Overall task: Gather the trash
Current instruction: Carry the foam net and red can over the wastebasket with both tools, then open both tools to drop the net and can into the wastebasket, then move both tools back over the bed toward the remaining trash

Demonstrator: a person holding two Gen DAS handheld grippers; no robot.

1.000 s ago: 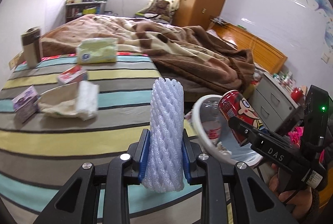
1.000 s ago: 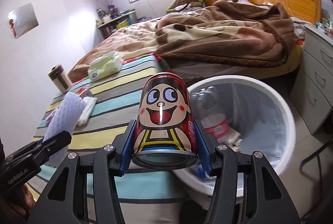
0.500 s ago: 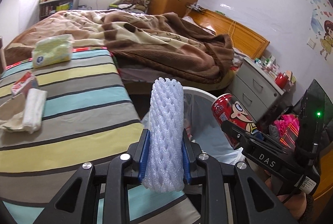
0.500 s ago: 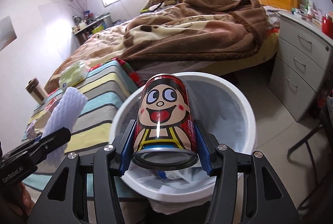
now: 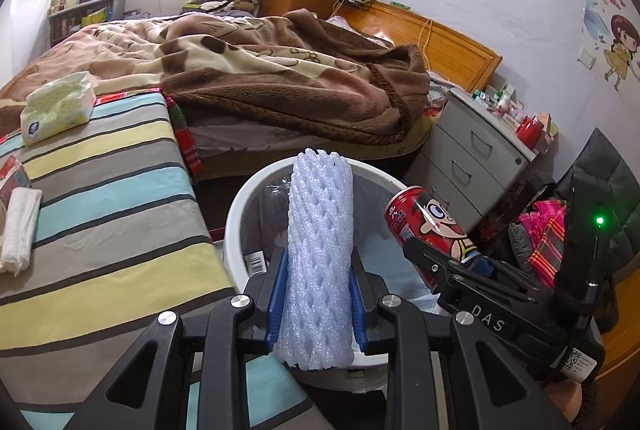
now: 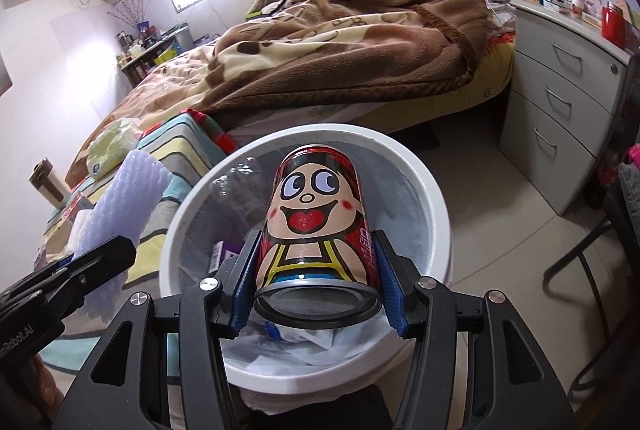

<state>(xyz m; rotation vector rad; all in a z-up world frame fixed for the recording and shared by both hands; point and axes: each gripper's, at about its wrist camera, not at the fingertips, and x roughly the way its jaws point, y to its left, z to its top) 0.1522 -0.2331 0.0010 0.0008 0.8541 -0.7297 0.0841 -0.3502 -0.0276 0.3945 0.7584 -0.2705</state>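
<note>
My left gripper [image 5: 317, 300] is shut on a white foam net sleeve [image 5: 318, 262], which stands upright between the blue pads. Behind the sleeve is the white trash bin [image 5: 240, 214] with a clear liner. My right gripper [image 6: 316, 284] is shut on a red drink can [image 6: 316, 226] with a cartoon face, held over the trash bin [image 6: 434, 198]. In the left wrist view the can [image 5: 424, 226] and the right gripper [image 5: 440, 262] hang over the bin's right side. The foam sleeve [image 6: 128, 198] and the left gripper [image 6: 96, 258] show at the left of the right wrist view.
A striped table [image 5: 100, 214] left of the bin carries a tissue pack [image 5: 56, 108] and a folded white cloth [image 5: 18, 226]. Behind stand a bed with a brown blanket [image 5: 280, 78] and a grey drawer cabinet [image 6: 560, 110]. A chair frame [image 6: 592, 270] stands at right.
Both grippers have moved right, away from the striped table and over the bin, each keeping its load. The bin now fills the middle of both views.
</note>
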